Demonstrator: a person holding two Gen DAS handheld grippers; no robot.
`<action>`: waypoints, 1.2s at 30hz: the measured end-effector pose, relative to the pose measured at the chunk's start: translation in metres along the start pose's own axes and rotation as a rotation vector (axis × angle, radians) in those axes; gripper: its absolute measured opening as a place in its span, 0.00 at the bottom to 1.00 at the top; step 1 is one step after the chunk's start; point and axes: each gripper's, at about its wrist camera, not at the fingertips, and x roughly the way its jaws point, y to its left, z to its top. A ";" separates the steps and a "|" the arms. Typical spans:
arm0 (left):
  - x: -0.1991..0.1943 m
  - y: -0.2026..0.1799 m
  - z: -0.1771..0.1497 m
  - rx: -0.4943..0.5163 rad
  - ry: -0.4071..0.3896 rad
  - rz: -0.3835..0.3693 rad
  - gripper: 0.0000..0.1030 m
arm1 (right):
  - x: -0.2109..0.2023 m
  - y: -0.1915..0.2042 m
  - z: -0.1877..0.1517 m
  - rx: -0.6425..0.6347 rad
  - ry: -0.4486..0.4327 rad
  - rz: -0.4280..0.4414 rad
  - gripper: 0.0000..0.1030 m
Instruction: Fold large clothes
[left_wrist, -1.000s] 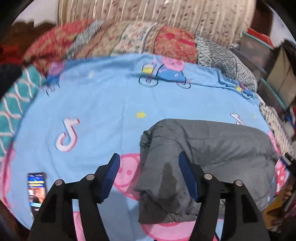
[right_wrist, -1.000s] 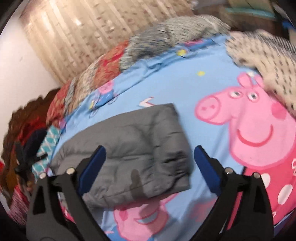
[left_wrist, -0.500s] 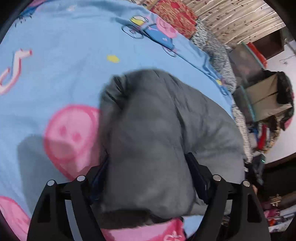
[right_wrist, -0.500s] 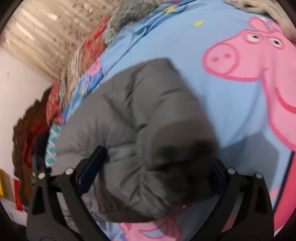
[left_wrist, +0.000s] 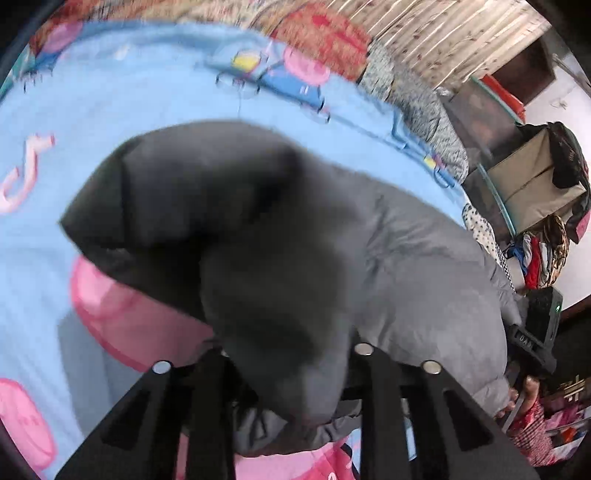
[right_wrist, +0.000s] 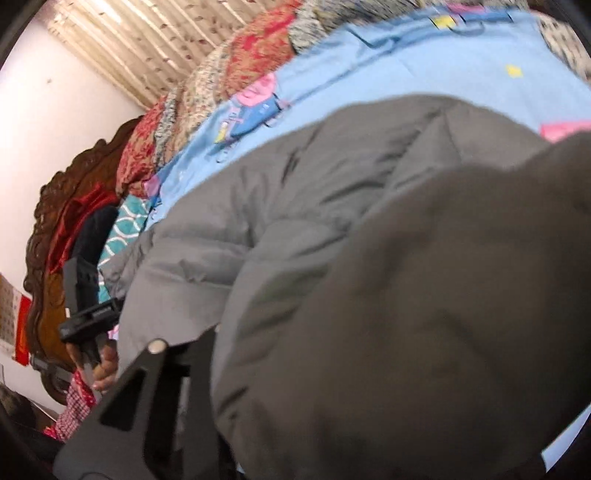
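Observation:
A folded grey puffer jacket (left_wrist: 406, 266) lies on a blue cartoon-print bed sheet (left_wrist: 110, 103). My left gripper (left_wrist: 288, 362) is shut on the jacket's near left end, and the fabric bulges up over the fingers and hides the pads. My right gripper (right_wrist: 332, 369) is shut on the jacket's near right end (right_wrist: 406, 295); fabric fills most of that view and hides the right finger. The left gripper's black body (right_wrist: 85, 314) and the hand holding it show at the left of the right wrist view.
Patterned pillows and quilts (left_wrist: 325, 40) line the far edge of the bed under a striped curtain (right_wrist: 129, 48). A carved wooden headboard (right_wrist: 55, 229) stands at the left. Boxes and heaped clothes (left_wrist: 539, 206) sit beside the bed on the right.
Both grippers came down over the jacket's near ends and closed on them. The fabric has bunched and lifted toward the cameras.

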 end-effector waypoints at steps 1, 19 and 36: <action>-0.008 -0.001 0.004 0.015 -0.024 0.010 0.88 | -0.001 0.007 0.006 -0.012 -0.012 0.011 0.27; -0.093 0.149 0.169 -0.102 -0.360 0.380 0.88 | 0.225 0.218 0.185 -0.457 -0.061 -0.021 0.32; -0.124 0.224 0.134 -0.534 -0.482 0.524 0.61 | 0.268 0.144 0.173 0.017 0.052 -0.053 0.87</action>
